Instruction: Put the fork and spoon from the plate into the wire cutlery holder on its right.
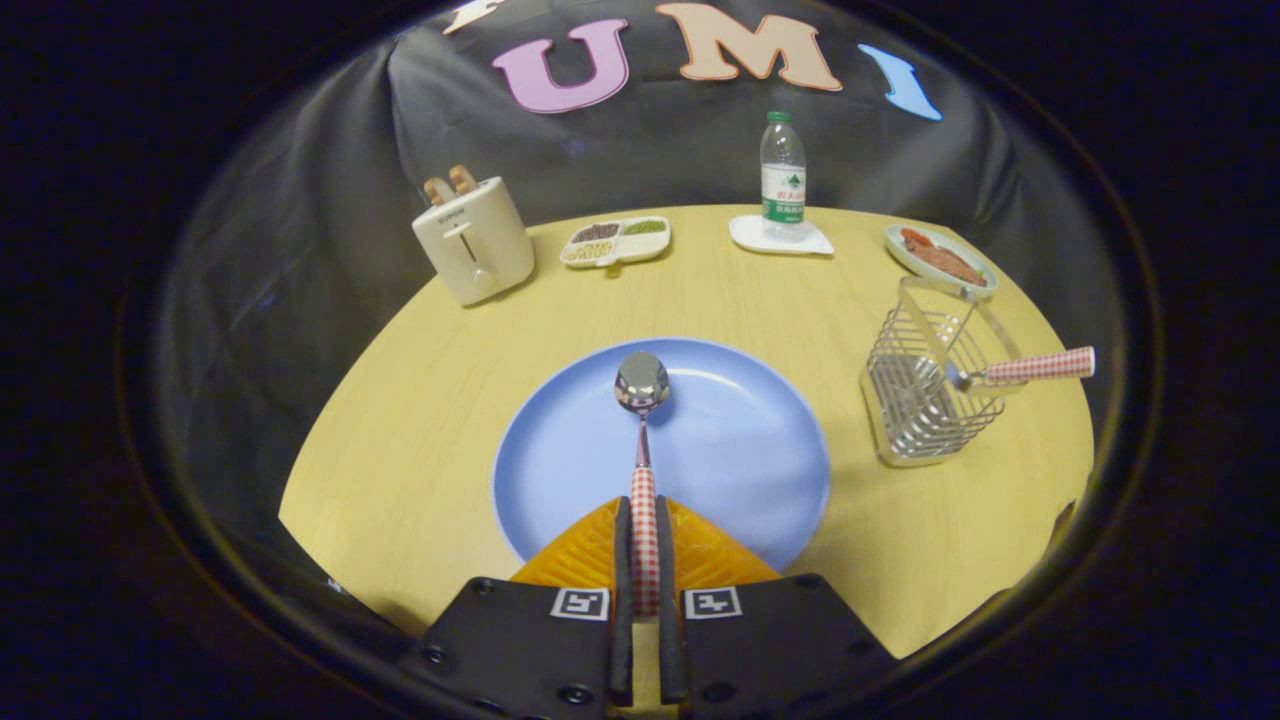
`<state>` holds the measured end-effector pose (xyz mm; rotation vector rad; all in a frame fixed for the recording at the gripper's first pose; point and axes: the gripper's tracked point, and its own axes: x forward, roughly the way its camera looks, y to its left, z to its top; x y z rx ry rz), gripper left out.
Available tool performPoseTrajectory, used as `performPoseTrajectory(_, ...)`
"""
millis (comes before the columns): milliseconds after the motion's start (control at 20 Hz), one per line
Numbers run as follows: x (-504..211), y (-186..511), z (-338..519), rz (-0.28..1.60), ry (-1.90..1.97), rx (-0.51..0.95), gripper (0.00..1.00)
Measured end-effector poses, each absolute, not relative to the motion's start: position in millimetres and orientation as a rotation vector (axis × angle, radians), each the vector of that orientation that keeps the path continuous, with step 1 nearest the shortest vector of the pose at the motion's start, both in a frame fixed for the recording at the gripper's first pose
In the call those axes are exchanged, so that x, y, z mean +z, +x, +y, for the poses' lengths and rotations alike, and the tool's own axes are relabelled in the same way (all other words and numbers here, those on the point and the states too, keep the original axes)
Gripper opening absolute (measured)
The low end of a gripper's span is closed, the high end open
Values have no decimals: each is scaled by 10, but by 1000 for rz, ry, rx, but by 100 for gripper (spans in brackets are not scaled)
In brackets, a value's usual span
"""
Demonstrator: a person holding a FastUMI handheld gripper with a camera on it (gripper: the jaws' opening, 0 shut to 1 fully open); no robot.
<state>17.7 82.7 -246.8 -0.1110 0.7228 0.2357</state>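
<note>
My gripper (643,510) is shut on the red-checked handle of a spoon (642,420), both fingers pressing its sides. The spoon's shiny bowl points ahead over the middle of the round blue plate (740,450). I cannot tell whether the bowl touches the plate. To the right of the plate stands the wire cutlery holder (925,385). In it leans a fork (1035,367), its checked handle sticking out to the right over the rim.
On the round wooden table (420,430), beyond the plate, stand a cream toaster (473,240), a divided snack dish (615,241), a water bottle (782,177) on a white coaster and a small plate of food (942,259) behind the holder.
</note>
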Motion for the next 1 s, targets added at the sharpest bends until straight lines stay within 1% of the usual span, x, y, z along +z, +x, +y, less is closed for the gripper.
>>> performPoseTrajectory(150,-2105,203,657,697,-129,225,13)
performPoseTrajectory(200,-2002,327,562,692,-133,216,13)
performPoseTrajectory(550,-1234,443,-111,693,-139,126,13)
performPoseTrajectory(750,-1104,407,-457,756,-193,110,13)
performPoseTrajectory(1000,-1136,395,-733,899,-211,103,13)
